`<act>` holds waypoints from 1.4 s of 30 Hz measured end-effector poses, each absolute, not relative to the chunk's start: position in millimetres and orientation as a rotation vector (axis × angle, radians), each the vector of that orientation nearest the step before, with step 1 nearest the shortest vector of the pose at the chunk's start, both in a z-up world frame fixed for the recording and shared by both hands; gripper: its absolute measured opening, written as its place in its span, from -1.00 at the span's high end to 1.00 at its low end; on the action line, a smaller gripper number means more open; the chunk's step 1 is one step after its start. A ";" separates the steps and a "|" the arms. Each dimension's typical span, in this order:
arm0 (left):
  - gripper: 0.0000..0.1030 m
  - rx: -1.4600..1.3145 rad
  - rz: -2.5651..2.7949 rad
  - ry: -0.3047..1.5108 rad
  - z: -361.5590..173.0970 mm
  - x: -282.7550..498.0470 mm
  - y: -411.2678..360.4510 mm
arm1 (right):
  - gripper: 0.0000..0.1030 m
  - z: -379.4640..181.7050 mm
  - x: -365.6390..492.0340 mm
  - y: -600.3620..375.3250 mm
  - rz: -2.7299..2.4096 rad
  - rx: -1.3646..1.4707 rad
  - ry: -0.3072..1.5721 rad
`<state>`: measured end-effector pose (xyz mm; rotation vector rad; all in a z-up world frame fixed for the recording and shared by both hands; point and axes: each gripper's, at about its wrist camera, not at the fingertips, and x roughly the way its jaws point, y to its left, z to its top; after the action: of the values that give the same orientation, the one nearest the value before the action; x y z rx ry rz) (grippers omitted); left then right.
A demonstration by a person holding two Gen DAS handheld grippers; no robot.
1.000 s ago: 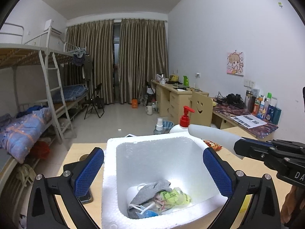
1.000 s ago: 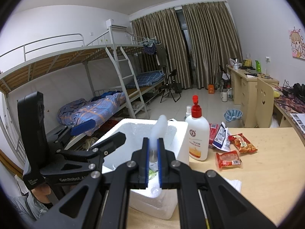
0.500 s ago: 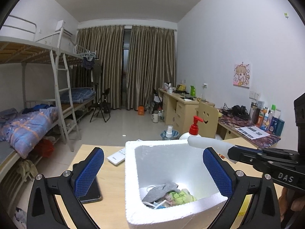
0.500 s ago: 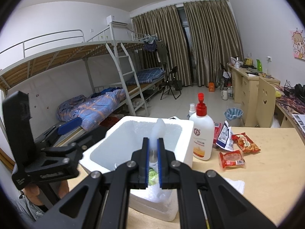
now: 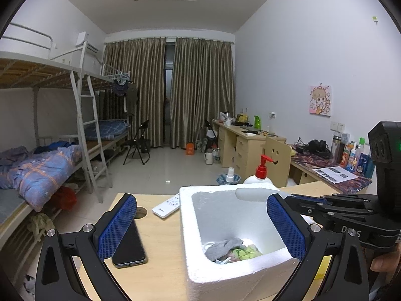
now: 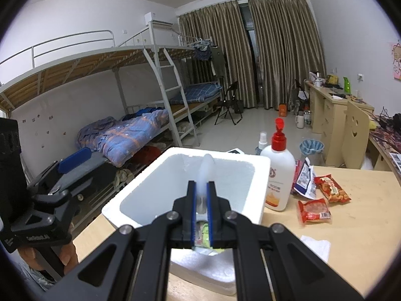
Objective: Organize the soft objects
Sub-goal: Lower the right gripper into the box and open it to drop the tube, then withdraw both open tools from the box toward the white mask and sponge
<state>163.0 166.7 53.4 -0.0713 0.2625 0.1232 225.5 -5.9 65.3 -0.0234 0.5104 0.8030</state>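
Worktop (image 6: 351, 225): pale wood, its far edge facing open floor. Bare stretches lie right of the box and toward the near right corner. Its near edge is cut off behind the gripper frames in both views.

Box (image 5: 225, 225): white foam, open top, standing mid-worktop near the far edge. Its left wall is flanked by bare wood. The near wall runs out of the left view at the bottom.

Left hand-held gripper (image 5: 200, 228): released, blue pads wide apart, straddling the box's left wall without touching it. The left pad hangs over the phone, the right pad over the box's right rim.

Right hand-held gripper (image 6: 201, 198): clenched on a white roll (image 6: 206, 168), thin and translucent, held upright over the box's open top. What the roll is made of cannot be told.

Bottle (image 6: 278, 175): white, red pump, just beside the box's right wall at the far edge.

Phone (image 5: 130, 245): dark, flat, left of the box, partly hidden under the left pad.

Remote (image 5: 166, 205): white, by the far edge, close to the box's far left corner.

Snack packets (image 6: 323, 195): three or so, right of the bottle.

Soft items (image 5: 230, 249): grey cloth and a green wrapper on the box floor, partly hidden by its near wall.
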 end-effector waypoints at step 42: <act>-1.00 -0.090 0.151 0.243 60.3 146.7 168.2 | -0.87 68.1 230.5 -1.0 0.757 -0.033 0.514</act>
<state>146.7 168.2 60.3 -0.0902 0.2426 0.1514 230.5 -1.0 68.1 -0.0326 0.5144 0.7574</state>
